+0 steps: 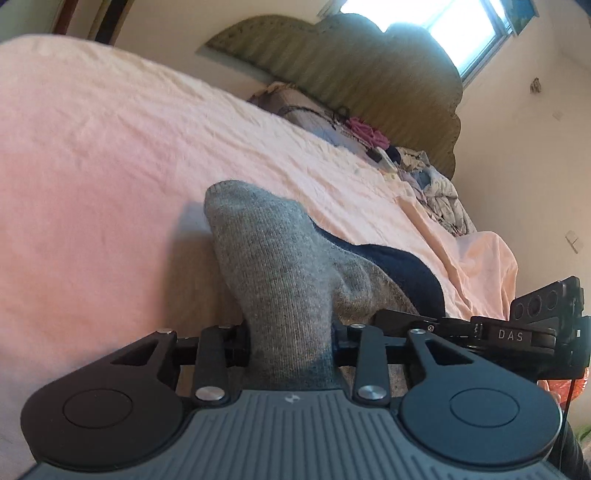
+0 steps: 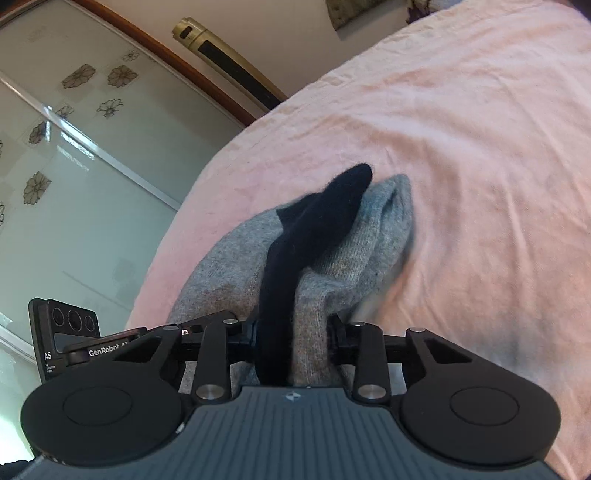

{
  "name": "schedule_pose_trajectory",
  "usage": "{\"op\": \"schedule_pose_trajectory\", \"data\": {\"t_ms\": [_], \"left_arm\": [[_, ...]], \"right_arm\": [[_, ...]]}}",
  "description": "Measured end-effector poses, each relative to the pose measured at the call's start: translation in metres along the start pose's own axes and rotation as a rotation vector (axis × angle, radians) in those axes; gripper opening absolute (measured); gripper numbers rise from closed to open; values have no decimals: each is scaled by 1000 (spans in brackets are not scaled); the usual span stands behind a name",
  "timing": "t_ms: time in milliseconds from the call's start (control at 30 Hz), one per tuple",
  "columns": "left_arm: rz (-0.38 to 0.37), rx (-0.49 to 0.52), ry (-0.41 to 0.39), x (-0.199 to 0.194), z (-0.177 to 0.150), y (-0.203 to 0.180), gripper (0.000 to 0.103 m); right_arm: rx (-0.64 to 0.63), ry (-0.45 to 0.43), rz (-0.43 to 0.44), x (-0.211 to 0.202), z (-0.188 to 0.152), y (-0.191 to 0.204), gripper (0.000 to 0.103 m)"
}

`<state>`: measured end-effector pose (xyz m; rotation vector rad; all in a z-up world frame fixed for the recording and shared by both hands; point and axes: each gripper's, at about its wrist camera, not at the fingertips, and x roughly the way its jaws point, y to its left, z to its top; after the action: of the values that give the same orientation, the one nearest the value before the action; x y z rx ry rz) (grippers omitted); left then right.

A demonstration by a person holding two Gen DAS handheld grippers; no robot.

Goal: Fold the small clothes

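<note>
Left wrist view first: the left tongs (image 1: pixel 291 343) are clenched on a grey sock (image 1: pixel 273 266) with a dark navy part, its free end poking up over the pink bed sheet (image 1: pixel 110 147). Right wrist view shows the right tongs (image 2: pixel 291 343) likewise gripping the sock (image 2: pixel 340 258) by its black and grey folds. Farther off, 1 heap of clothes (image 1: pixel 424 184) lies by the green headboard (image 1: pixel 351 66), under a bright window (image 1: pixel 443 22).

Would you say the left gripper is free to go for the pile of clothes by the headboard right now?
Probably not: the left gripper has its jaws shut on the grey sock, so it is occupied. The pink sheet toward the pile of clothes looks unobstructed.
</note>
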<state>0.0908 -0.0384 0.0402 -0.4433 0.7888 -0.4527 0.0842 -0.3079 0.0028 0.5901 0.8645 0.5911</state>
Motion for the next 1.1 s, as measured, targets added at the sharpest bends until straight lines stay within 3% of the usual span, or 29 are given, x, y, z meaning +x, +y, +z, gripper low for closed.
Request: {"op": "schedule_pose_trajectory", "data": {"t_ms": [67, 167, 233, 267, 333, 467, 500, 533, 567, 600, 733, 800, 867, 900, 933, 967, 1000, 1100], "left_arm": [[27, 22, -52, -13, 13, 6, 34], [140, 40, -28, -9, 22, 23, 43], [186, -37, 14, -14, 17, 42, 48], [151, -85, 19, -22, 10, 52, 52], [57, -153, 24, -40, -5, 64, 66], [-78, -201, 87, -55, -43, 65, 67], [-67, -185, 103, -52, -49, 60, 61], [-33, -140, 99, -50, -54, 52, 31], [7, -100, 107, -48, -56, 46, 17], [21, -89, 113, -50, -56, 43, 14], [90, -6, 98, -68, -53, 40, 14], [170, 72, 71, -75, -59, 35, 20], [230, 203, -7, -93, -71, 18, 26], [264, 283, -52, -102, -79, 4, 40], [290, 345, -100, -110, -88, -5, 63], [305, 390, -147, -115, -95, -11, 72], [318, 431, -179, -118, -104, -15, 75], [338, 520, -152, -106, -116, -24, 75]], "right_arm": [[-31, -18, 33, 7, 8, 13, 35], [-32, -29, 63, 31, 24, 21, 36], [11, -27, -12, 50, 29, 15, 53], [41, -14, -63, 56, 29, 11, 55], [48, 15, -60, 50, 22, 9, 63], [-6, 41, -32, 18, -6, 12, 71], [3, 59, -30, 15, -14, 11, 71], [4, 79, -29, 14, -20, 10, 64], [-10, 108, -33, 16, -28, 12, 52], [-35, 123, -48, 17, -33, 15, 28], [-106, 91, -29, -5, -44, 37, 22], [-113, 90, -94, -8, -46, 33, 20], [-63, 96, -157, -10, -49, 18, 28], [-25, 74, -133, -18, -49, 15, 30], [-3, 37, -111, -29, -51, 15, 35], [-2, 1, -86, -39, -53, 20, 40], [-12, -31, -53, -47, -56, 26, 52], [-62, -5, -3, -46, -60, 48, 55]]}}
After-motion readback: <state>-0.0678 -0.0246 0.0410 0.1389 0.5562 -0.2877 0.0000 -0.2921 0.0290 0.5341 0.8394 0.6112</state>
